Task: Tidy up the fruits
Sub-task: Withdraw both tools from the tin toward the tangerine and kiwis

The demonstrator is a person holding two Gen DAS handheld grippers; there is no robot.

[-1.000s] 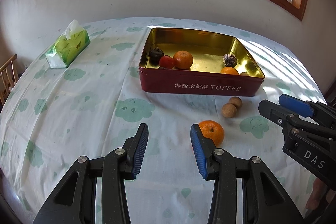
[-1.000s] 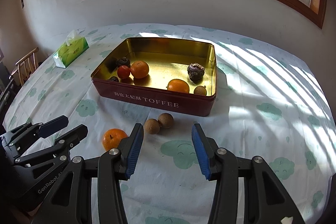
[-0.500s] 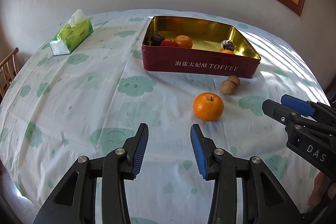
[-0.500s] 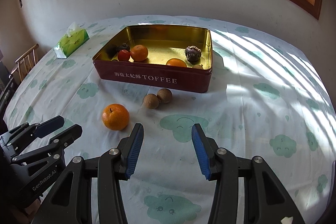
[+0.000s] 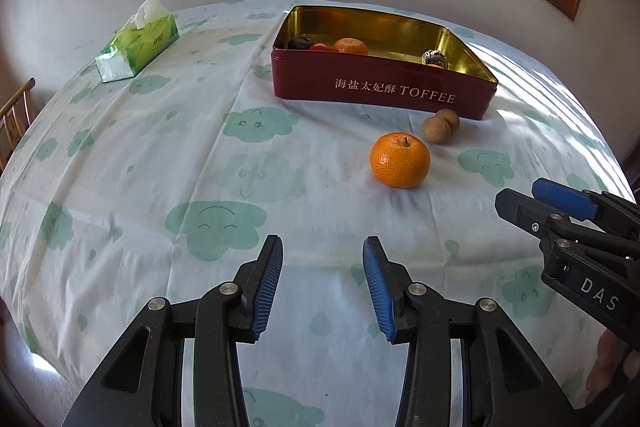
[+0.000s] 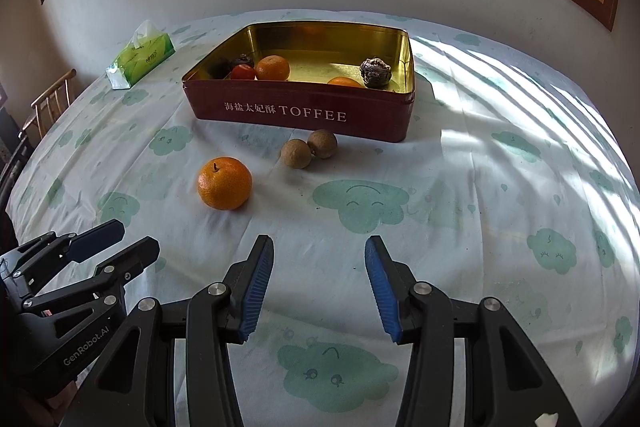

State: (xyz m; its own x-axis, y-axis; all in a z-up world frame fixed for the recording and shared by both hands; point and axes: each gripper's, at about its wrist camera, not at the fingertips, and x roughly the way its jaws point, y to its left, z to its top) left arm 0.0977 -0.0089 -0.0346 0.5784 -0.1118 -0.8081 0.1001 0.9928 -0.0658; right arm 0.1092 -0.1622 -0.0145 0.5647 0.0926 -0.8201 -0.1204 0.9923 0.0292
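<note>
Tissues (image 5: 136, 41) in a green pack sit at the upper left of the left wrist view, on a table (image 5: 120, 155) covered by a white cloth with green cloud faces. Right of the pack, near the top centre, stands a red tin (image 5: 380, 93) with a gold inside, lettered TOFFEE on its front wall. Inside it lie an orange (image 5: 351, 45), a small red fruit (image 5: 320, 47) just left of it, a dark fruit (image 5: 301, 42) in the left corner, and a wrinkled brown fruit (image 5: 434, 58) toward the right. In front of the tin, two small brown round fruits (image 5: 437, 129) touch each other on the cloth; a loose orange (image 5: 399, 160) rests just below and left of them, apart from both. At the bottom centre the left gripper (image 5: 320, 285) has its blue-padded fingers parted with nothing between them. At the right edge the right gripper (image 5: 560, 207) reaches in; the right wrist view shows its fingers (image 6: 256, 287) likewise apart and empty.
</note>
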